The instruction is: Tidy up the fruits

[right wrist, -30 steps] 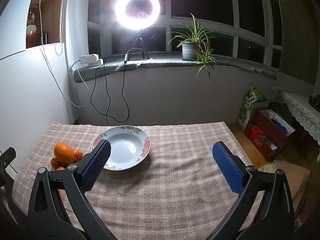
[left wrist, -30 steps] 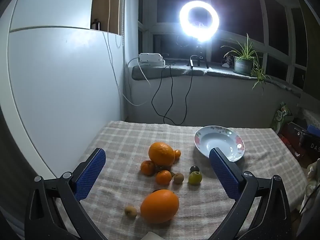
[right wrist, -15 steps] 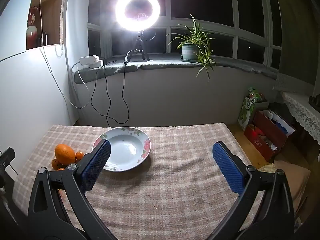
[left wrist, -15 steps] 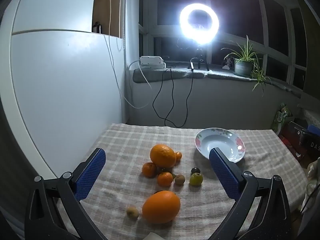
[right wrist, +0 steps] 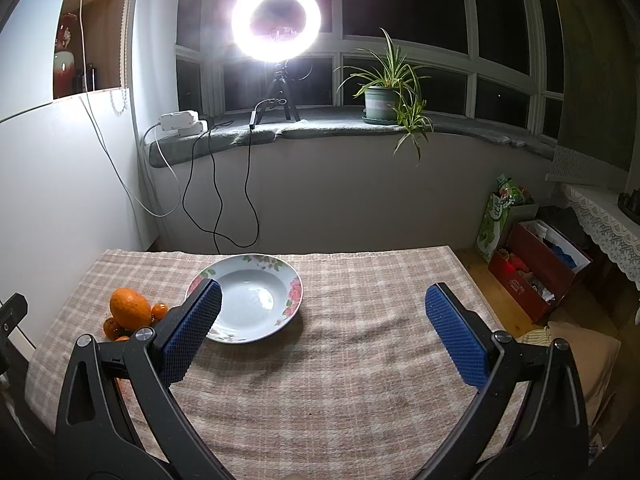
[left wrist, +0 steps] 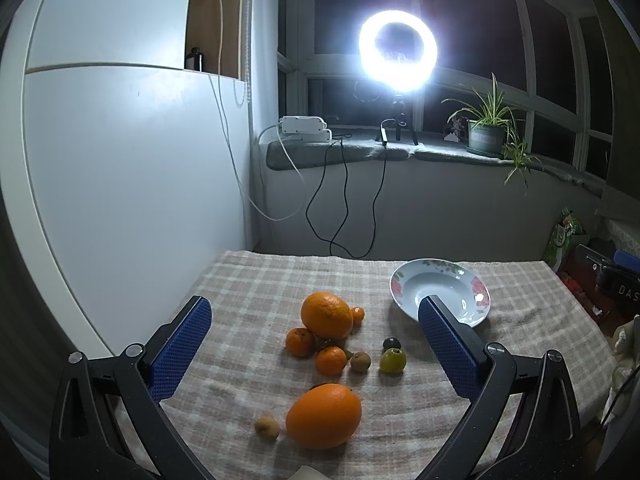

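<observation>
Several fruits lie loose on the checked tablecloth (left wrist: 248,280): a big orange (left wrist: 327,315), a second big orange (left wrist: 323,416) nearer me, small tangerines (left wrist: 331,360), a green fruit (left wrist: 392,360), a dark fruit (left wrist: 391,343) and small brown fruits (left wrist: 267,427). A white floral plate (left wrist: 440,280) stands empty to their right; it also shows in the right wrist view (right wrist: 256,264). My left gripper (left wrist: 316,344) is open and empty above the fruits. My right gripper (right wrist: 324,332) is open and empty, right of the plate. The big orange shows at far left in the right wrist view (right wrist: 130,308).
A white wall panel (left wrist: 120,184) borders the table's left side. Behind the table is a windowsill with a ring light (right wrist: 276,20), cables and a potted plant (right wrist: 380,100). Boxes and bags (right wrist: 536,264) sit on the floor to the right.
Both grippers have tilted up and drawn back slightly, so the table and fruits sit lower in view. Nothing on the table has moved.
</observation>
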A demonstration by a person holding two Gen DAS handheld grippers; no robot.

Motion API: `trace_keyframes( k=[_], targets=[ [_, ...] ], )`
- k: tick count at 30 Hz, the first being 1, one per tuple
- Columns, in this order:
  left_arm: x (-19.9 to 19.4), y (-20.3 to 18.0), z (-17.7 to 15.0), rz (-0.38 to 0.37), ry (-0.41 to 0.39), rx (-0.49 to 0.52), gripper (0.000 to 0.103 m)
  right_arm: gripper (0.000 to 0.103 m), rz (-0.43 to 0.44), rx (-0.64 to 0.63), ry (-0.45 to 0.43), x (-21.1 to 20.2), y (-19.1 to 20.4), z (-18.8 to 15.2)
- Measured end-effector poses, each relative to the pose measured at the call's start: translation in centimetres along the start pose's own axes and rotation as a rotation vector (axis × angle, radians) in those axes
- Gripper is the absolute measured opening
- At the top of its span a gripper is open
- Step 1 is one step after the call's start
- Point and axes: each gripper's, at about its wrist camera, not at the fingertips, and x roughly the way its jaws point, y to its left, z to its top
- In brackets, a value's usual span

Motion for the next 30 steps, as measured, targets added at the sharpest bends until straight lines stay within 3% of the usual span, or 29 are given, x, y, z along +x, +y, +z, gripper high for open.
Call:
trace_keyframes(
  k=[30],
  targets=[
    [-0.48,-0.28,-0.31,0.001,-0.015,0.006,0.103,0.103,0.001,0.0,-0.002,0.03,0.04,0.0]
  ],
)
